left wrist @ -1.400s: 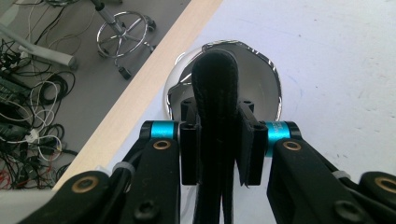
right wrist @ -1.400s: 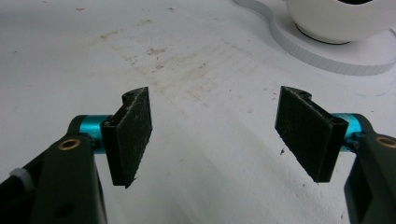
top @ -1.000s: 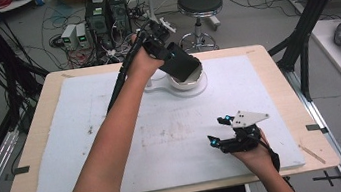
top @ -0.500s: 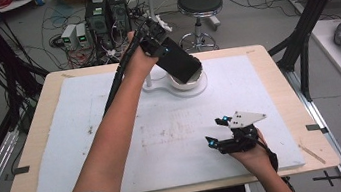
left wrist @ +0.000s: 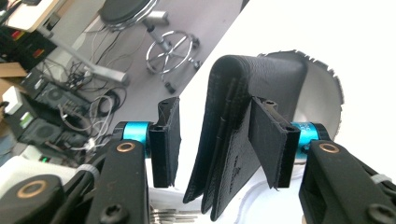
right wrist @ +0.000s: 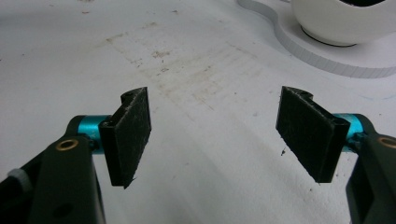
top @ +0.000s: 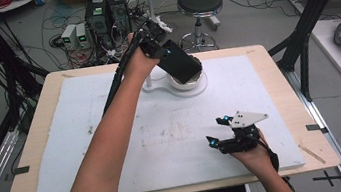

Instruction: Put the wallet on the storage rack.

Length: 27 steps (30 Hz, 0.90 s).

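A black leather wallet [top: 180,63] stands slanted in a white bowl [top: 198,82] at the far middle of the table. My left gripper [top: 166,52] is around its upper end. In the left gripper view the folded wallet [left wrist: 243,130] leans against one pad, a clear gap separates it from the other pad [left wrist: 166,140], and the bowl [left wrist: 324,88] lies behind it; the left gripper [left wrist: 224,140] is open. My right gripper [top: 216,130] hovers low over the near right of the table, open and holding nothing, as the right gripper view [right wrist: 215,135] confirms.
The bowl sits on a flat white base plate [top: 159,85] on a white foam sheet [top: 64,141] that covers the wooden table. The bowl [right wrist: 341,18] and base plate [right wrist: 327,60] lie ahead of the right gripper. Beyond the far edge stand a stool [top: 199,3] and cabled electronics [top: 96,15].
The left hand has lifted and drawn back a little, and the wallet now stands steeper in the bowl. The right gripper has stayed put.
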Motion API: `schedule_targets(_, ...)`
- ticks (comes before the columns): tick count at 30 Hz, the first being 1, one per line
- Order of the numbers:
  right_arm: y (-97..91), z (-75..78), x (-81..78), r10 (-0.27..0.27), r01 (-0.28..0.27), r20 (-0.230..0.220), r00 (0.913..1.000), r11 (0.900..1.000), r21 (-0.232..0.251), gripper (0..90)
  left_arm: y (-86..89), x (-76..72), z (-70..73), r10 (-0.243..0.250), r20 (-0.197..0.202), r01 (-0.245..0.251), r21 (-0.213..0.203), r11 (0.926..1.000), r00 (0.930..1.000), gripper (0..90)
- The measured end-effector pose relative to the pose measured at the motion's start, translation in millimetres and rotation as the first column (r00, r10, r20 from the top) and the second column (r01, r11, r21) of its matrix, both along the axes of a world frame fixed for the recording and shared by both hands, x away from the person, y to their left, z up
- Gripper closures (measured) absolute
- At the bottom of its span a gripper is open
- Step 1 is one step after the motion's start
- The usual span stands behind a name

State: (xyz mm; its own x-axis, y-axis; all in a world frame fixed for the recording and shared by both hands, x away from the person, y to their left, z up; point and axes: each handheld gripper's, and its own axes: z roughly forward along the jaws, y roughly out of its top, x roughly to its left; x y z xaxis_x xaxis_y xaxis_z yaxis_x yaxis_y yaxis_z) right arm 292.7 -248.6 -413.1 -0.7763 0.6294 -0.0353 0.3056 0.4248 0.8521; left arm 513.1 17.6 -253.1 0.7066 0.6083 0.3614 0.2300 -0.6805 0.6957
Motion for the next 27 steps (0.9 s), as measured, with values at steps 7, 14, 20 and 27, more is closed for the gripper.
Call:
schedule_targets(7,1.3,0.3,-0.9,-0.004,0.004,0.005,1.0000,1.0000,-0.001,26.8,11.6,-3.4,-0.7,0.013,-0.004,-0.013,-0.022,0.9997,0.9999,52.7)
schedule_targets(14,2.6,-0.3,0.5,-0.002,0.002,0.002,1.0000,1.0000,-0.002,26.7,20.6,-3.5,-3.6,0.005,-0.040,-0.008,-0.076,0.9971,0.9992,51.5)
schedule_targets(20,3.7,-1.2,0.3,0.004,-0.004,-0.003,1.0000,0.9999,-0.010,26.4,26.8,-6.7,-0.7,-0.021,-0.064,0.011,-0.149,0.9888,0.9978,50.0)
schedule_targets(27,2.7,-0.4,0.7,0.001,-0.001,0.002,1.0000,1.0000,-0.006,26.4,41.1,-21.7,9.0,-0.079,-0.081,0.056,-0.251,0.9664,0.9936,48.5)
